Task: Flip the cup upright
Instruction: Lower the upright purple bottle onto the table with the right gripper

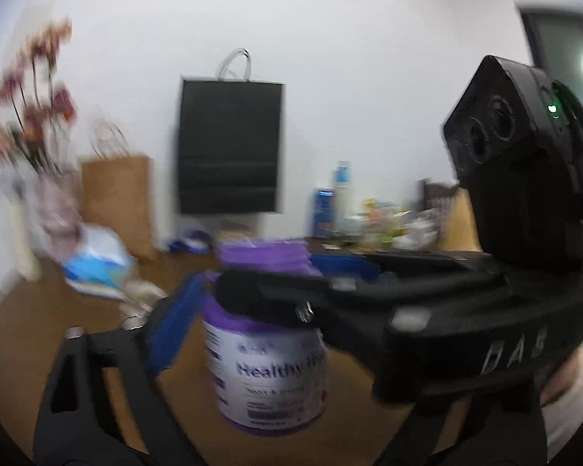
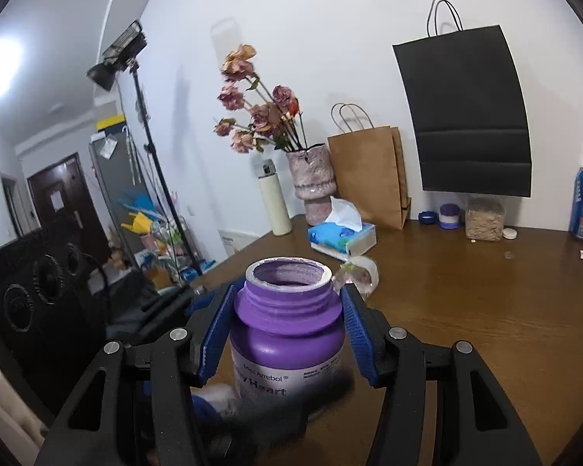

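Observation:
The cup is a purple jar with a white label [image 2: 287,326], upright with its open mouth facing up over the brown table [image 2: 486,310]. My right gripper [image 2: 287,291] is shut on it, one blue pad [image 2: 215,334] pressed on each side of its shoulder. In the blurred left wrist view the same jar [image 1: 268,369] shows with the right gripper [image 1: 268,272] clamped across its top from the right. My left gripper [image 1: 291,287] is open around the jar. Its left pad [image 1: 171,330] sits just beside the jar, and its right finger is hidden. Whether the jar's base touches the table is unclear.
Behind the jar lie a tape roll [image 2: 363,268] and a blue tissue box [image 2: 342,235]. Along the wall stand a thermos [image 2: 274,198], a vase of dried roses [image 2: 313,182], a brown paper bag [image 2: 365,171], a black bag [image 2: 466,116], an oat jar [image 2: 484,219] and a blue can [image 2: 581,204].

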`<state>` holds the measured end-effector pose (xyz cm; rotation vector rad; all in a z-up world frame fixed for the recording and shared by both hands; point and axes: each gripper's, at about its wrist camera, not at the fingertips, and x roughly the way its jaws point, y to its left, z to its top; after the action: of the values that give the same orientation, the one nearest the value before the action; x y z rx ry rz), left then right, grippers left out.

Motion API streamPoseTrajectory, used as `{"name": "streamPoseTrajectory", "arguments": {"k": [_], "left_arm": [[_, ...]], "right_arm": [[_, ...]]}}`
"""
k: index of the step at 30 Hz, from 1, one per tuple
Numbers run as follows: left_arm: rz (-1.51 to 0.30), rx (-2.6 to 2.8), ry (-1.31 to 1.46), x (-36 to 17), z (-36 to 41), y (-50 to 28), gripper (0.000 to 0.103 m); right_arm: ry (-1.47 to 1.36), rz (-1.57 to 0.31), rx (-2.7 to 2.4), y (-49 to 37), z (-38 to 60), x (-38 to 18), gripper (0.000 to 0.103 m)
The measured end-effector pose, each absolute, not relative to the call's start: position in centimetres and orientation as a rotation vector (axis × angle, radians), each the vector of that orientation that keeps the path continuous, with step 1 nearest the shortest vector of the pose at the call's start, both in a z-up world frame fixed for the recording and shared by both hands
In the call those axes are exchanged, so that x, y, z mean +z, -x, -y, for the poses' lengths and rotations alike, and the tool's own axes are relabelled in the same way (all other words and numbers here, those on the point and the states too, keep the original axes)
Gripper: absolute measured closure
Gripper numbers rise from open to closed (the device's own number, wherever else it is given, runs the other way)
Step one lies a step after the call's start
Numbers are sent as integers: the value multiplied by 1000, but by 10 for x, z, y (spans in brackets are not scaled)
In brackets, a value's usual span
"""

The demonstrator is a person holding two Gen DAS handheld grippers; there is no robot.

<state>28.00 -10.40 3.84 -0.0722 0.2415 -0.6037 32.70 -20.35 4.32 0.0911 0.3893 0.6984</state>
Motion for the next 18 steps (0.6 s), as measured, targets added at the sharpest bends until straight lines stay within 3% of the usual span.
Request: {"name": "streamPoseTrajectory", "arguments": {"k": [2,3,6,10,12,18], "left_arm": [[-252,-649,53,18,104,-284,7],[-259,-661,21,10,104,-290,14],[-443,-684,-47,-10,100,-339,22],[-469,-707,-46,-11,96,-337,20],[-423,-701,-78,-11,98,-321,10],[-457,-673,-112,-19,93,-305,5]], "right_arm": [[-47,-410,678,-319,202,34,44],[-29,-418,664,-318,201,29,44],[-45,-463,640,-328,205,12,43],[-87,-476,659,-331,209,1,44],[-65,-481,644,-329,205,-3,44],[-24,-545,673,-328,190,-25,44]]}}
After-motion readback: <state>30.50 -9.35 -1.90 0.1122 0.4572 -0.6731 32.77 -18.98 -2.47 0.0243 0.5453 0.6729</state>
